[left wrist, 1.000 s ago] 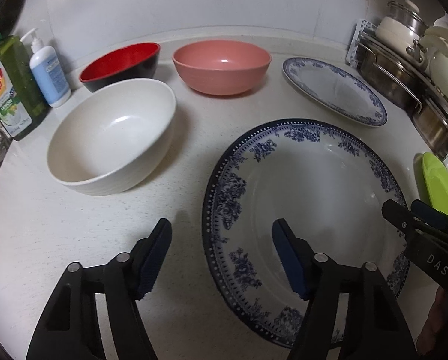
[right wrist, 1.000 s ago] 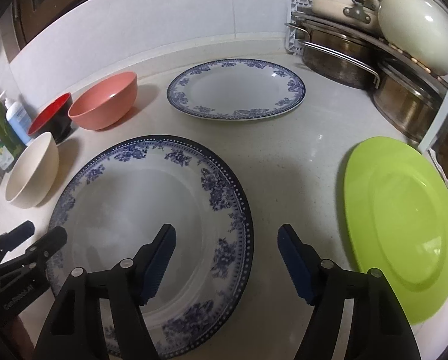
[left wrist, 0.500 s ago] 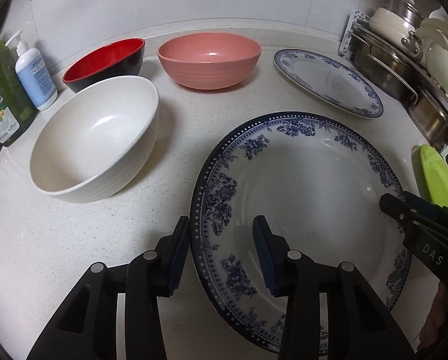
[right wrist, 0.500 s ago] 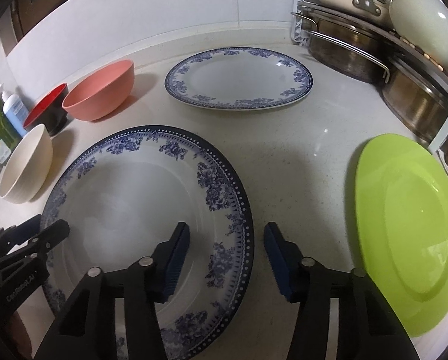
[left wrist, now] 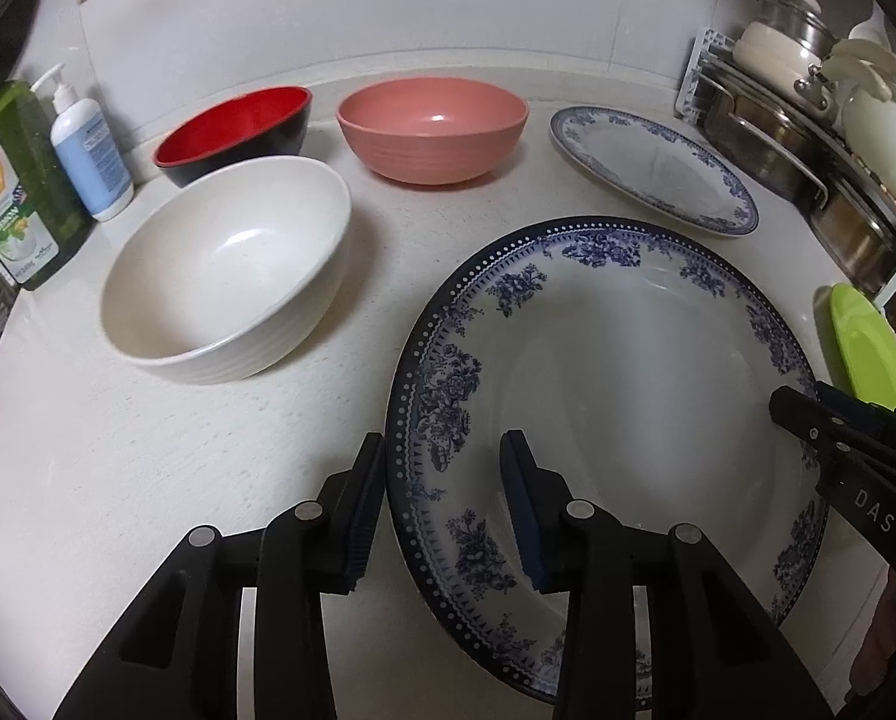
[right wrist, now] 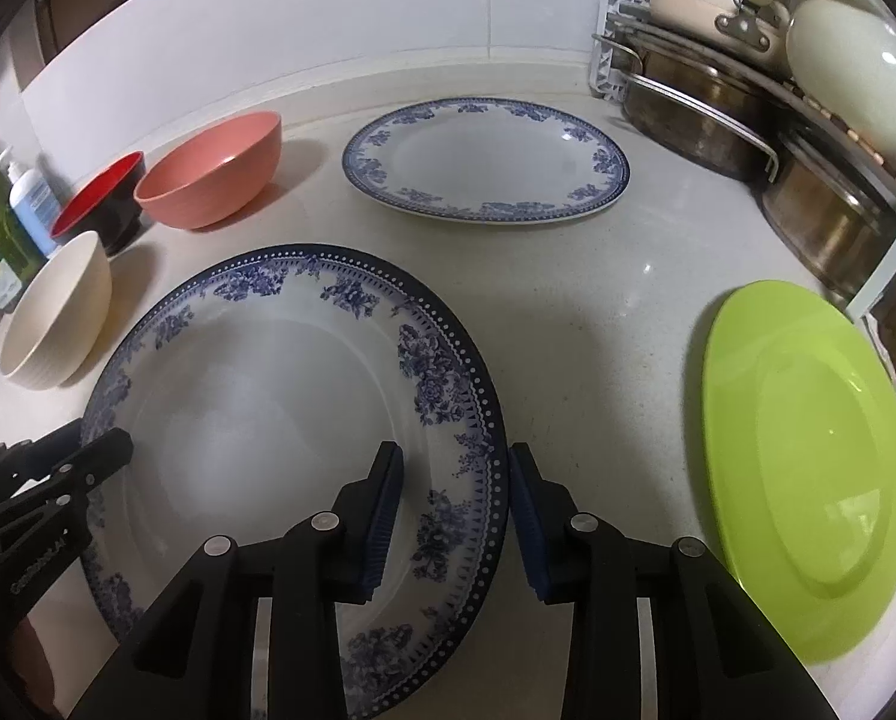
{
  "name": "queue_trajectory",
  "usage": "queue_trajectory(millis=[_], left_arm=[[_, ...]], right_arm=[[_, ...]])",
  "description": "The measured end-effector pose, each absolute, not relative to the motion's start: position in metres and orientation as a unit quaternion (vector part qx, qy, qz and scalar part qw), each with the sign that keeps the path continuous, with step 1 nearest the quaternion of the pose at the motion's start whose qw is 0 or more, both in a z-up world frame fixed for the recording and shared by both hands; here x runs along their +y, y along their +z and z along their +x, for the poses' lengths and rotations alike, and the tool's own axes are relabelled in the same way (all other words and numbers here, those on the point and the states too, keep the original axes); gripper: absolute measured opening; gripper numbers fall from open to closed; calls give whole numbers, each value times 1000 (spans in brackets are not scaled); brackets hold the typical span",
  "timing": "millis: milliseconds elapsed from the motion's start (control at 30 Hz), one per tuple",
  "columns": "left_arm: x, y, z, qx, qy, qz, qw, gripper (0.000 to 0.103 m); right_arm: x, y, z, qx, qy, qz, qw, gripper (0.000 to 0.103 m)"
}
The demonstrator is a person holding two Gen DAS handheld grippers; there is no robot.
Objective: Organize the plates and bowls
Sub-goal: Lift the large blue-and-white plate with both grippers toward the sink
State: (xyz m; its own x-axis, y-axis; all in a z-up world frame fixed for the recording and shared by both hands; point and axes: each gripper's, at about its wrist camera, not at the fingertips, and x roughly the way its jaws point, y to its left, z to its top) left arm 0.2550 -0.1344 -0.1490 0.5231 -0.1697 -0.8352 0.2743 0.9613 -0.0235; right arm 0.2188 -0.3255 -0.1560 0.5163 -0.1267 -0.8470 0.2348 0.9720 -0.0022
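Observation:
A large blue-and-white floral plate (left wrist: 628,390) (right wrist: 255,396) lies on the white counter. My left gripper (left wrist: 441,498) straddles its left rim, one pad just outside the edge and one over the well. Its jaws are closing, with a gap still showing at the pads. My right gripper (right wrist: 454,498) straddles the right rim the same way, and its jaws are closing too. Each gripper shows in the other's view, the right gripper (left wrist: 808,420) and the left gripper (right wrist: 87,450). A smaller blue-patterned plate (right wrist: 484,162) and a lime green plate (right wrist: 808,456) lie nearby.
A white bowl (left wrist: 225,276), a red-and-black bowl (left wrist: 231,126) and a pink bowl (left wrist: 432,126) stand at the left and back. Soap bottles (left wrist: 87,150) stand at the far left. A rack of steel pots and lids (right wrist: 718,108) fills the back right corner.
Both grippers' jaws have narrowed around the large plate's opposite rims. Each gripper has edged slightly so that the rim sits between its pads.

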Motion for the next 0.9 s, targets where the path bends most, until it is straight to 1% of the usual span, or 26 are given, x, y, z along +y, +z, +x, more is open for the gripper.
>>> queue_trajectory(millis=[300, 667, 900], left_arm=[[-108, -119, 223, 451, -125, 37, 883, 38], [-42, -79, 189, 415, -92, 19, 905, 37], [8, -66, 175, 408, -59, 8, 911, 37]], right_arm=[[-307, -127, 192, 470, -105, 53, 875, 37], [-256, -87, 170, 442, -79, 37, 893, 37], [-212, -74, 166, 433, -46, 32, 900, 37]])
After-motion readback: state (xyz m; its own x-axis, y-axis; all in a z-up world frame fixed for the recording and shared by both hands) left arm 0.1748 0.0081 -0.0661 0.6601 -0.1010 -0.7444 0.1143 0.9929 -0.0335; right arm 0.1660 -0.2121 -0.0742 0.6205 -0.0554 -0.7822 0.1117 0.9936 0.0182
